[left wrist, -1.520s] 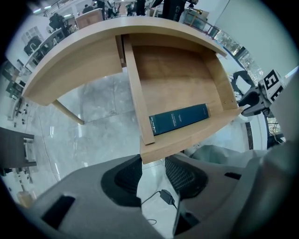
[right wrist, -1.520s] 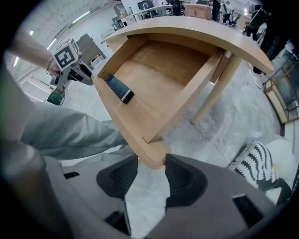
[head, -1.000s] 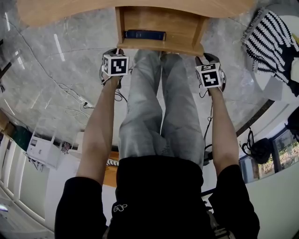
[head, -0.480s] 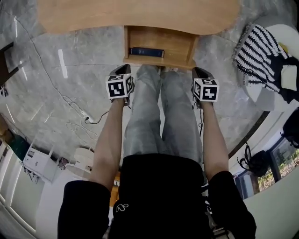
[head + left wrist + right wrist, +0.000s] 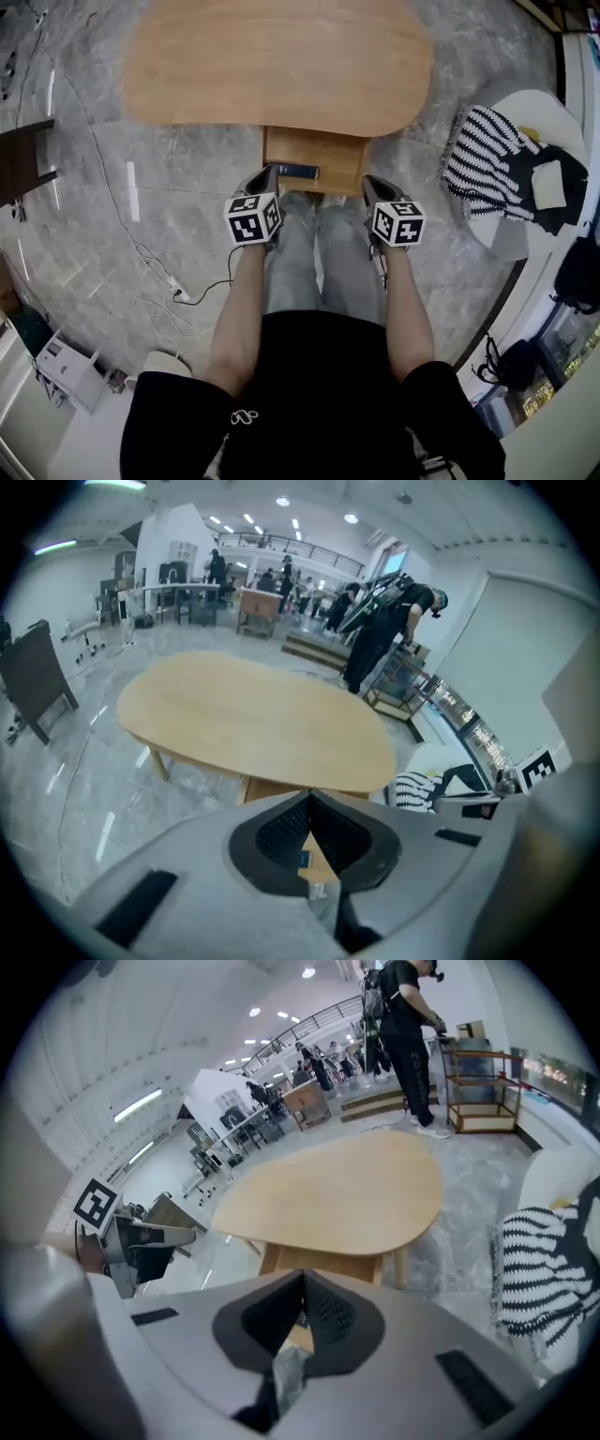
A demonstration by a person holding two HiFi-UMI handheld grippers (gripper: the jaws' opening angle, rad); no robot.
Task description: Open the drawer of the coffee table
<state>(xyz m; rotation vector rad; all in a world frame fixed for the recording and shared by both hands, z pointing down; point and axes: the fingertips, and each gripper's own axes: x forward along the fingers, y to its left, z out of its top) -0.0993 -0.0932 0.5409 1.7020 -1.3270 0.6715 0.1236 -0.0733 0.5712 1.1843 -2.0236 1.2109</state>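
**Coffee table drawer stands open as both grippers hang shut above it**

A pale wooden coffee table (image 5: 277,66) with a rounded top stands on a grey marble-look floor (image 5: 84,187), seen from the head view. Its drawer (image 5: 319,150) is pulled out from under the near edge toward the person holding the tools. A dark blue flat object (image 5: 298,172) lies inside, against the drawer's front wall.

The left gripper (image 5: 266,172) and the right gripper (image 5: 367,181) are held side by side, one at each front corner of the drawer as the head view shows it, both pointing forward and down. The person's legs in grey jeans (image 5: 319,253) show between them.

In the left gripper view the two dark ribbed pads meet at their tips with nothing between them. The right gripper view shows the same: jaws closed, empty. In both views the table and drawer lie beyond the jaws, apart from them, so neither tool touches the furniture.

To the right of the table, a black-and-white striped cloth (image 5: 483,159) drapes over a white round surface (image 5: 525,98). On the floor to the left, a white power strip (image 5: 180,295) trails its cable. In the left gripper view, a person in dark clothes (image 5: 380,630) bends over at the far side of the room.
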